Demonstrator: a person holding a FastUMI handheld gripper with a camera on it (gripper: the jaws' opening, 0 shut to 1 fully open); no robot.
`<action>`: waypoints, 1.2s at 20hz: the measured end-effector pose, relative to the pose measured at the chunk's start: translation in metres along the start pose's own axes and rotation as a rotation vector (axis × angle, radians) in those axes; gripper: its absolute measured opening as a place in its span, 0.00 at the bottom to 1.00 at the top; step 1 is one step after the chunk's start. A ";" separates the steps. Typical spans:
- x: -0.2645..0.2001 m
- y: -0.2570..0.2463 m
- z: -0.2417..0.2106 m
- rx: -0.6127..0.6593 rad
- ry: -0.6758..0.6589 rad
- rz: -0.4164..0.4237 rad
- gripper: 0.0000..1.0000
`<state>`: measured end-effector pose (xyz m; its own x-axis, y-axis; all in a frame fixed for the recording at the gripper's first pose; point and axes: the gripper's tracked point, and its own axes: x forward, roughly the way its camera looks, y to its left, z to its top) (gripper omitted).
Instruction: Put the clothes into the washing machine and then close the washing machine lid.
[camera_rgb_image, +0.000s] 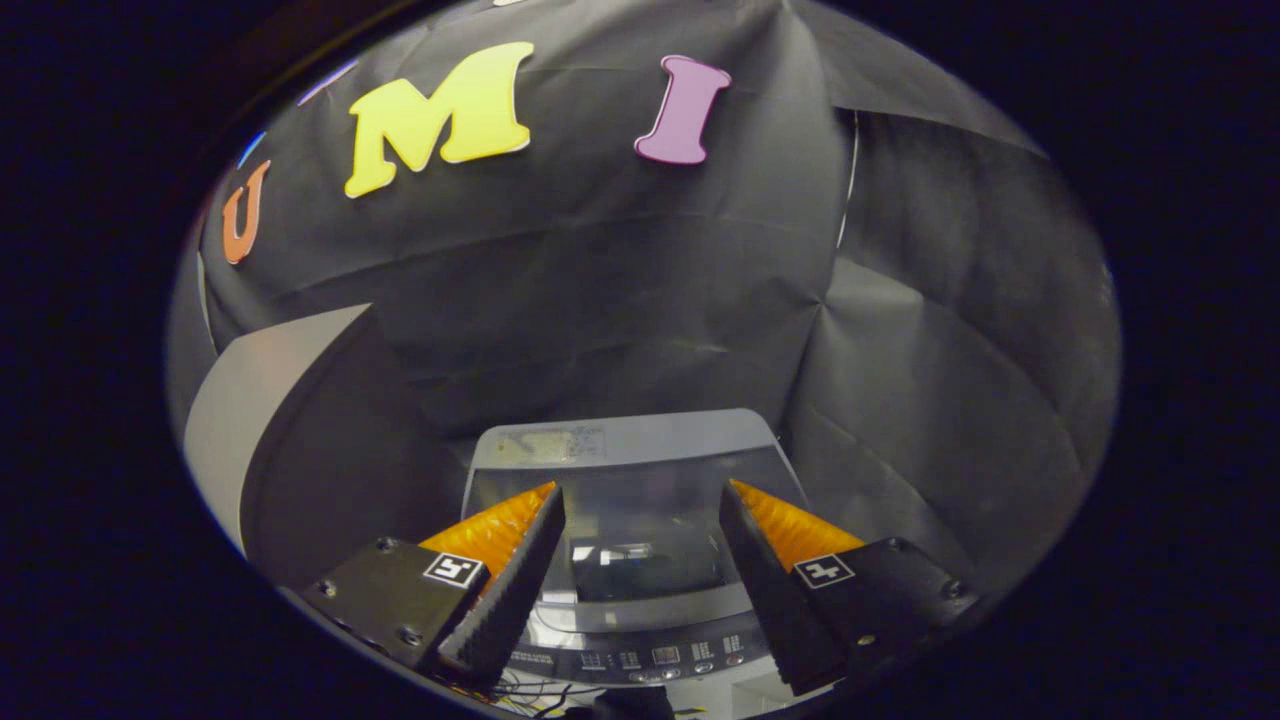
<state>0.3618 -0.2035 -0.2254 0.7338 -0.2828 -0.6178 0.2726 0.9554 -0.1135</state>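
I see one washing machine (632, 470) just ahead of the fingers and partly between them, its lid (640, 530) down flat over the tub. Through the lid's clear window I cannot tell what lies inside. My gripper (640, 500) has its two fingers spread wide apart, holding nothing. One control panel (650, 655) sits low between the fingers.

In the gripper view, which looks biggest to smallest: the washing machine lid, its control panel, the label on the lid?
1. Washing machine lid, lying closed beyond the open gripper.
2. Control panel, a narrower strip partly hidden by the fingers.
3. Label, smallest.
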 end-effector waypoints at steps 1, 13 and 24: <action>-0.014 -0.001 -0.002 -0.001 -0.023 -0.003 0.98; -0.197 -0.031 0.027 0.008 -0.345 0.018 0.98; -0.333 -0.071 -0.055 -0.005 -0.515 0.168 0.98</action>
<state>0.0639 -0.1722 -0.0540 0.9773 -0.1303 -0.1670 0.1236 0.9911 -0.0503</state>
